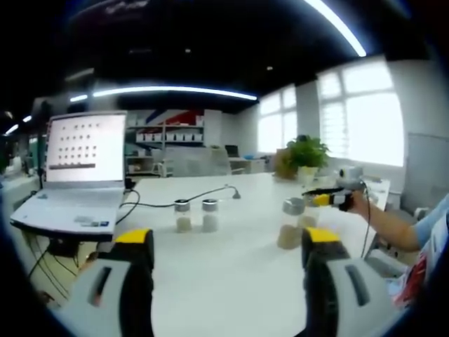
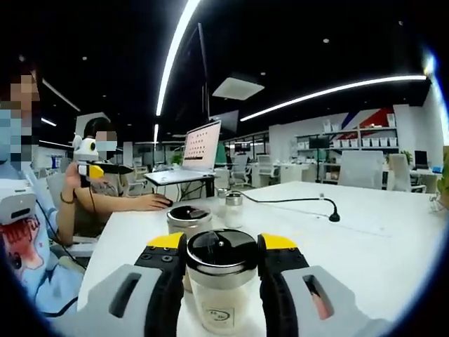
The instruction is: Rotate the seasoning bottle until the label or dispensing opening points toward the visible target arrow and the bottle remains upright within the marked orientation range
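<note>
An open-plan office with strip lights, shelving and bright windows lies behind a long white table (image 1: 238, 239), which carries everything. At its far left corner in the left gripper view stands an open laptop (image 1: 74, 175), its screen lit, with a thin microphone cable (image 1: 189, 199) trailing across the top toward it. A potted plant (image 1: 303, 154) sits by the windows. Two small shakers (image 1: 196, 215) stand side by side near the table's middle.

The seasoning bottle (image 2: 221, 288) is upright on the table, a clear jar with a dark lid and pale powder in its lower part. It looks light, rigid and smooth-walled, so it is likely to slip if squeezed weakly and to tip if gripped high; the straight wall under the lid seems the safest hold for turning it.

The right gripper (image 2: 221, 263) has its yellow-tipped jaws closed against the bottle's sides just below the lid. The left gripper (image 1: 223, 260) hangs over bare table, jaws spread wide and holding nothing.

The right gripper view gives the lid top and the contact up close, plus a second jar (image 2: 188, 219) just behind. The left gripper view gives the bottle from the side, and the wider layout. No arrow mark can be made out.
</note>
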A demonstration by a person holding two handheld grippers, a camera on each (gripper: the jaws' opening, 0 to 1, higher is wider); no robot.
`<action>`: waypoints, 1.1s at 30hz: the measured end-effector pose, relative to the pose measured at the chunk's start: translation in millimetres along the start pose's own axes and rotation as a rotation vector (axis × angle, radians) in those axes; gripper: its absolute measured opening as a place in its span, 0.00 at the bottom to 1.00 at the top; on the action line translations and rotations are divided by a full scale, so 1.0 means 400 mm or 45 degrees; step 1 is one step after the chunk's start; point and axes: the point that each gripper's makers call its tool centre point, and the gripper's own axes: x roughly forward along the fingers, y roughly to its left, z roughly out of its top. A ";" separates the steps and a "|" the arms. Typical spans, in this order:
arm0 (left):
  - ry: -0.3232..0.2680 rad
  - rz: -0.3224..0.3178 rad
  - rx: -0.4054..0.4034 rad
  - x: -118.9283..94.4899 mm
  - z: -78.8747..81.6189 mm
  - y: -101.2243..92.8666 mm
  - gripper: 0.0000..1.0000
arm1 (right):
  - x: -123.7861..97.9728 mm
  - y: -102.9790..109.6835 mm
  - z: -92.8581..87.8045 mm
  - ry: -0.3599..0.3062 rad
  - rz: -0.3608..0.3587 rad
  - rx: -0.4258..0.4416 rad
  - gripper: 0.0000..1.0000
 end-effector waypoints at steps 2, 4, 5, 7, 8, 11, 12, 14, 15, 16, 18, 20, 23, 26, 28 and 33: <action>0.000 -0.005 -0.001 0.001 -0.001 -0.003 0.92 | 0.000 -0.001 0.000 0.000 -0.002 -0.001 0.40; 0.002 -0.006 -0.002 0.003 -0.002 -0.003 0.92 | -0.001 0.000 0.000 -0.005 -0.003 0.003 0.40; 0.004 -0.006 -0.003 0.004 -0.003 -0.003 0.92 | -0.001 -0.001 0.000 -0.007 -0.005 0.002 0.40; -0.002 -0.008 -0.005 0.004 -0.001 -0.004 0.92 | -0.001 -0.002 0.000 -0.007 -0.007 0.008 0.40; -0.020 -0.006 -0.009 0.002 0.006 -0.004 0.92 | 0.000 -0.003 0.000 -0.004 -0.012 0.010 0.40; -0.033 -0.008 -0.009 -0.001 0.012 -0.005 0.92 | 0.000 -0.003 0.000 0.006 -0.016 0.009 0.40; -0.031 -0.007 -0.010 -0.001 0.011 -0.005 0.92 | 0.000 -0.003 0.000 0.006 -0.016 0.010 0.40; -0.024 -0.001 -0.010 0.000 0.008 -0.002 0.92 | 0.000 -0.003 0.000 0.004 -0.016 0.011 0.40; -0.021 0.001 -0.010 0.000 0.007 0.000 0.92 | 0.000 -0.003 0.000 0.002 -0.018 0.015 0.40; -0.018 0.003 -0.011 0.001 0.005 0.001 0.92 | 0.000 -0.004 -0.001 0.001 -0.020 0.018 0.40; -0.011 0.003 -0.013 0.003 0.001 0.000 0.92 | 0.000 -0.004 -0.001 -0.002 -0.033 0.016 0.40; -0.012 -0.003 -0.012 0.004 0.002 -0.002 0.92 | 0.000 -0.005 0.000 -0.002 -0.044 0.016 0.40; -0.021 -0.015 -0.012 0.005 0.005 -0.008 0.92 | 0.003 -0.006 -0.001 0.022 -0.084 0.006 0.40; -0.017 -0.014 -0.009 0.004 0.004 -0.008 0.92 | 0.003 -0.007 -0.002 0.033 -0.109 0.000 0.40; -0.014 -0.011 -0.011 0.004 0.002 -0.007 0.92 | 0.002 -0.004 -0.003 0.034 -0.130 -0.001 0.40; -0.016 -0.019 0.004 0.004 0.004 -0.014 0.92 | 0.000 -0.007 -0.004 0.036 -0.230 -0.018 0.40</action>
